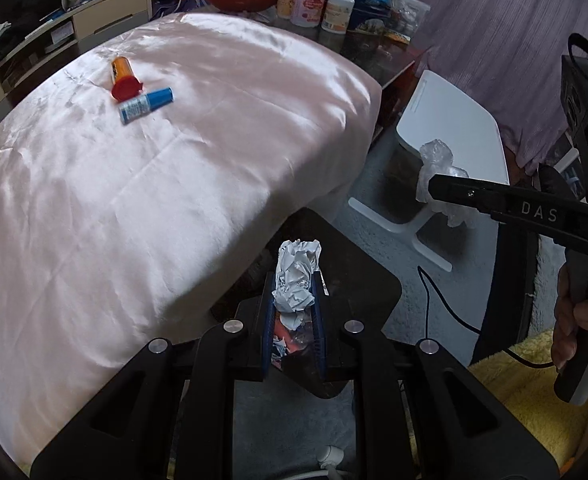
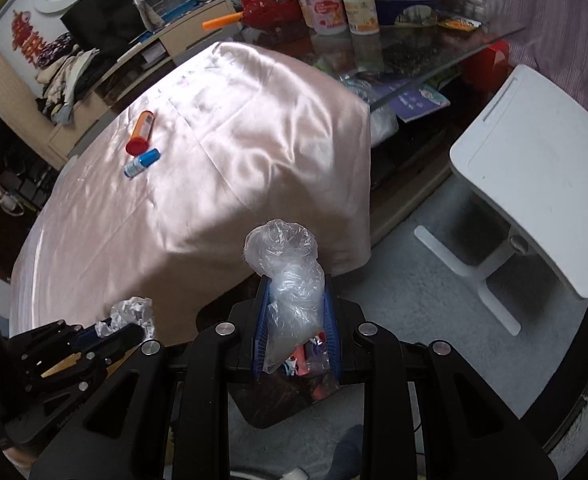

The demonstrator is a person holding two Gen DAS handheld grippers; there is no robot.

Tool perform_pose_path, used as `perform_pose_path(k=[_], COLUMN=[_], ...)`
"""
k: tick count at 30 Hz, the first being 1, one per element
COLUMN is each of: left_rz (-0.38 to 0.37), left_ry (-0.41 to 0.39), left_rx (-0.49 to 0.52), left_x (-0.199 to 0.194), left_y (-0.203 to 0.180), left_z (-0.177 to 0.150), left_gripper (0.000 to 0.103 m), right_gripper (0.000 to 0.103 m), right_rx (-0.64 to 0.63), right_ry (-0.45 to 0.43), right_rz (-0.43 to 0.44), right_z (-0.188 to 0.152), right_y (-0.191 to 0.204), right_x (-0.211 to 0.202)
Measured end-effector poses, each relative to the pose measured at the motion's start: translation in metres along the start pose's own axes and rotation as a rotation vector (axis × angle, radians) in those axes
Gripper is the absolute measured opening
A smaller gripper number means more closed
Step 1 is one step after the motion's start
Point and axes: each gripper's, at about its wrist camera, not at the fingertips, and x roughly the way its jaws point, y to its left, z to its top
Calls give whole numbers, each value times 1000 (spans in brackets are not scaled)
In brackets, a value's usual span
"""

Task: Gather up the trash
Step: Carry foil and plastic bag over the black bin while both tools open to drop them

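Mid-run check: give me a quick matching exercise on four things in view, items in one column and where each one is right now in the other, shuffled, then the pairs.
Items:
1. crumpled paper
2. clear plastic bag
3. orange bottle with the red cap
4. white step stool

Places:
A. standing on the grey carpet beside the table
B. clamped in the left gripper
C. lying on the pink tablecloth, next to the blue tube
D. clamped in the right gripper

Pairs: 1-B, 2-D, 3-C, 4-A
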Motion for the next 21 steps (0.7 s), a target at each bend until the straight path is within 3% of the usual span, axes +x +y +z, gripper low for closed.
perform_pose_path(k=[6, 12, 21], left_rz=[-31, -45, -58], left_ry=[62, 130, 135], left_rx=[-14, -37, -40], left_x=[34, 61, 66], left_y=[-1, 7, 6], left_z=[-17, -32, -26], left_gripper=[15, 15, 16], right_gripper=[26, 27, 28], right_rx=[10, 5, 16], right_ry=[65, 99, 134], right_rz=[2, -10, -19], right_z=[-26, -32, -35], right_y=[-4, -2, -6], right_x=[30, 41, 52])
